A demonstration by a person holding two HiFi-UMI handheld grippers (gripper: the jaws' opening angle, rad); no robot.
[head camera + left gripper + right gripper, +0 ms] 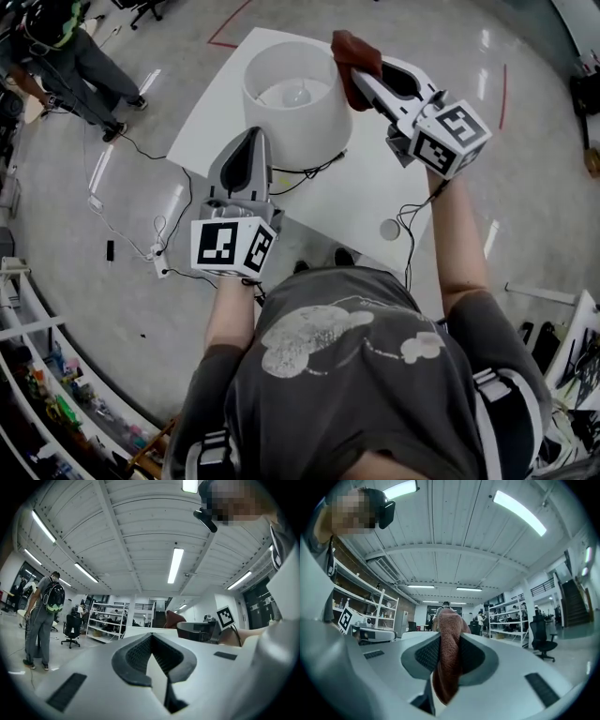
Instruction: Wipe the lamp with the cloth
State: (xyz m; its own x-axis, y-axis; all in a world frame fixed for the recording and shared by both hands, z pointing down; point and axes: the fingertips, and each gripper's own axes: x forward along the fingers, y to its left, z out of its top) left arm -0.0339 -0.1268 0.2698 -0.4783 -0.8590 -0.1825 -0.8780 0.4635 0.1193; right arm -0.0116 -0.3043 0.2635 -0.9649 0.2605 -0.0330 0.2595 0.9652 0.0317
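A lamp with a wide white shade (292, 120) and a bare bulb (296, 92) stands on a white table (375, 183). My right gripper (362, 73) is shut on a reddish-brown cloth (351, 51) beside the shade's upper right rim. In the right gripper view the cloth (449, 653) hangs bunched between the jaws of the right gripper (447, 637). My left gripper (251, 141) has its tips at the shade's near left side, jaws together and empty. The left gripper (151, 638) looks shut in its own view, with the shade's rim (140, 631) just beyond.
A black cable (302, 172) trails from the lamp's foot across the table, and a small round disc (390, 229) lies near the front edge. A person (66, 52) stands on the floor at far left. Shelving (37, 375) runs along the lower left.
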